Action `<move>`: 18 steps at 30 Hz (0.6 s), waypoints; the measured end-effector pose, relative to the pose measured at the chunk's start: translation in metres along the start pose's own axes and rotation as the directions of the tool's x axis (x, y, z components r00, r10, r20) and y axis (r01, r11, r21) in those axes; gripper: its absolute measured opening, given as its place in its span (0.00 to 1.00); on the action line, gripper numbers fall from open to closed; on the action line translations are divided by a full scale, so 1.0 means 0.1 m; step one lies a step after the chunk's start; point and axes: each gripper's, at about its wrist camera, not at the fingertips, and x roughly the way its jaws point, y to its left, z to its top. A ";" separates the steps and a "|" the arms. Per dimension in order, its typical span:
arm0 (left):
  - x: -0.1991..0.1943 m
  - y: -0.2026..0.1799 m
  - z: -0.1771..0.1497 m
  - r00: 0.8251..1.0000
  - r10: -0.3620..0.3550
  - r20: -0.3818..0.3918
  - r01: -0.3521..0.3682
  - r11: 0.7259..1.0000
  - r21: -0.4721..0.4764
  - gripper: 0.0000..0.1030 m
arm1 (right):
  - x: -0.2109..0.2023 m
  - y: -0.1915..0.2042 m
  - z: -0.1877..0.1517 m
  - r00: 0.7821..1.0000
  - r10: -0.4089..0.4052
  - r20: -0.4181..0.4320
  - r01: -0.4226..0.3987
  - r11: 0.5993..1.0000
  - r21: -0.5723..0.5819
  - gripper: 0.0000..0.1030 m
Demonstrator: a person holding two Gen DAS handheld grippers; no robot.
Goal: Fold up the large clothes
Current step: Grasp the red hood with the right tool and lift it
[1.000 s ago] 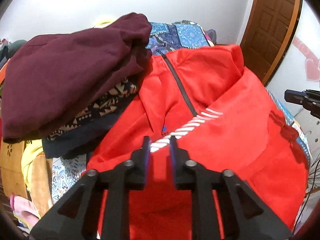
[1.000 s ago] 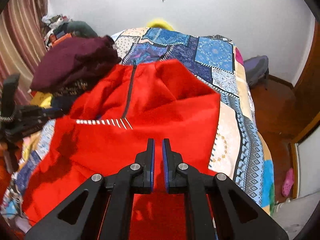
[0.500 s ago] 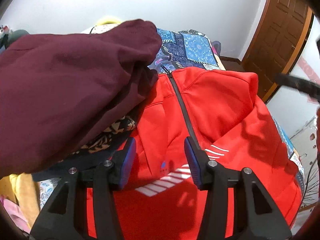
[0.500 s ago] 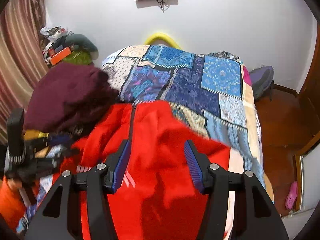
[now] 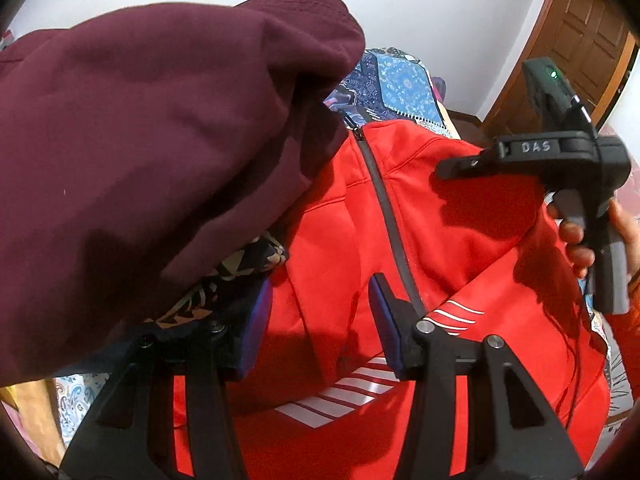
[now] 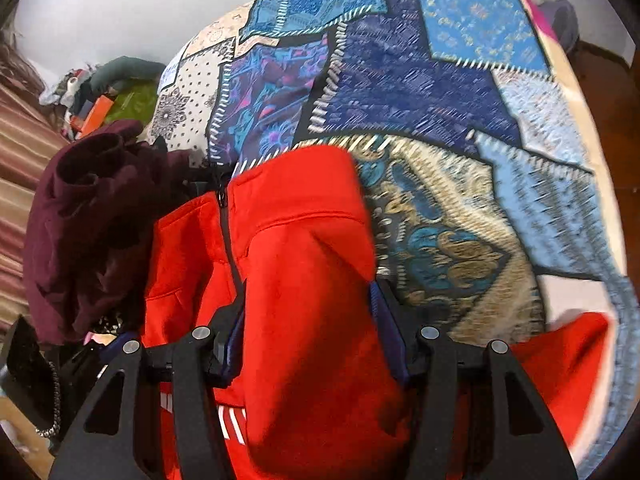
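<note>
The red hooded jacket [image 5: 432, 240] lies spread on the patchwork bedspread [image 6: 440, 92], its grey zipper [image 5: 390, 220] running up toward the hood. A maroon garment [image 5: 152, 132] is heaped on a pile of clothes against the jacket's left edge. The left gripper [image 5: 320, 320] hovers over the jacket's left chest, jaws parted with nothing between them. The right gripper [image 6: 306, 332] straddles the hood's red cloth, jaws apart; whether the pads touch it is hard to tell through the blur. A hand [image 5: 580, 236] holds its handle.
</note>
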 end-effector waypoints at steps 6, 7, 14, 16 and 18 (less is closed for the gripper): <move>-0.05 -0.04 0.01 1.000 0.001 0.000 -0.001 1.000 0.013 0.48 | -0.05 0.10 -0.06 0.996 -0.015 0.091 0.017 1.000 -0.023 0.07; -0.05 -0.04 0.02 1.000 0.000 0.000 0.000 1.000 0.016 0.48 | -0.12 0.12 -0.11 0.993 0.004 0.116 0.000 0.999 -0.034 0.05; -0.07 -0.07 0.04 1.000 -0.003 -0.002 0.003 1.000 0.006 0.48 | -0.67 0.36 -0.52 0.978 0.057 0.199 -0.019 0.982 -0.190 0.03; -0.07 -0.06 0.06 1.000 -0.005 0.000 0.005 1.000 -0.008 0.48 | -0.82 0.43 -0.72 0.978 0.065 0.200 -0.017 0.972 -0.234 0.03; -0.12 -0.06 0.03 1.000 -0.003 -0.002 0.003 1.000 -0.021 0.48 | -0.90 0.48 -0.87 0.977 0.077 0.198 -0.022 0.964 -0.265 0.03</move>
